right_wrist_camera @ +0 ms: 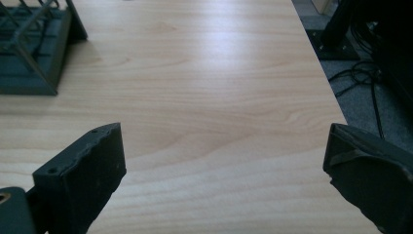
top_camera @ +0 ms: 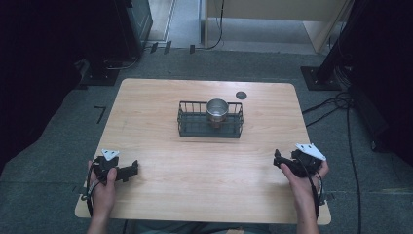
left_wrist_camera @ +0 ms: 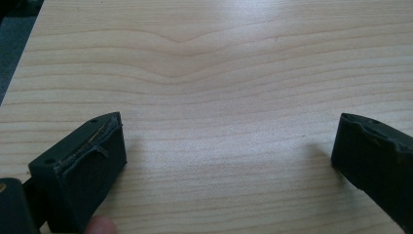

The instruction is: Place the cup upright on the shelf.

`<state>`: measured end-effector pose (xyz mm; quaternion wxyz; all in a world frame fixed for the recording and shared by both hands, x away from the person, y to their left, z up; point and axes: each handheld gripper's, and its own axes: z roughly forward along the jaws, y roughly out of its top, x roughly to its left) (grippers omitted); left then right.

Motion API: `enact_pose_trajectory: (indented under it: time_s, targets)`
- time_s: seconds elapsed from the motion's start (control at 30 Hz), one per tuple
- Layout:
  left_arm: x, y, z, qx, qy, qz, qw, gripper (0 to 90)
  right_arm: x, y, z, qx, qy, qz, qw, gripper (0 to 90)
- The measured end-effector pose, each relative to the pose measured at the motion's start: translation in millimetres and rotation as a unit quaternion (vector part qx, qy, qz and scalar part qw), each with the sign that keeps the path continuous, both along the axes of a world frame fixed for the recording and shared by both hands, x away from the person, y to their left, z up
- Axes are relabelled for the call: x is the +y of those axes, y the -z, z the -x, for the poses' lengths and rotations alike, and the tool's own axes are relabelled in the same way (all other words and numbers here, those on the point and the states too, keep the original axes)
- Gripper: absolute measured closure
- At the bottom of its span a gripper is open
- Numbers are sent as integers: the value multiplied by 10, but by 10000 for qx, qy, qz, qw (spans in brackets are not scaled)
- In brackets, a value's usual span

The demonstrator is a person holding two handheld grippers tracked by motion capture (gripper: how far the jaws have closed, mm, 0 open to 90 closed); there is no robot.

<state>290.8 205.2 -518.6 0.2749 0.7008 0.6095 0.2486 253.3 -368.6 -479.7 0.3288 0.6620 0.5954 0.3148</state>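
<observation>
I am resting my left gripper [top_camera: 130, 170] and right gripper [top_camera: 278, 160], jaws apart and empty, facing the cup [top_camera: 217, 111] in the rack [top_camera: 195, 130], ready to reach.

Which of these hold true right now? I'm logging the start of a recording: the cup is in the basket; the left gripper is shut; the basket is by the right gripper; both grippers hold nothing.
1. The metal cup stands in the wire basket. True.
2. The left gripper is shut. False: its fingers stand wide apart over bare wood.
3. The basket sits beside the right gripper. False: it sits mid-table, well away from both.
4. Both grippers hold nothing. True.
</observation>
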Motion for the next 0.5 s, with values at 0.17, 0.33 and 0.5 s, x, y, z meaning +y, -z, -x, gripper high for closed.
enact_pose_trajectory:
  time_s: [0.17,0.33,0.5]
  targets:
    - [0,0,0,2,1,-2,10000,0,-96,126,87,155,125,-8,9998,16]
    - [1,0,0,2,3,-1,10000,0,-179,243,175,319,176,13,9993,18]
    - [1,0,0,2,2,-2,10000,0,-256,339,260,460,233,-4,9987,17]
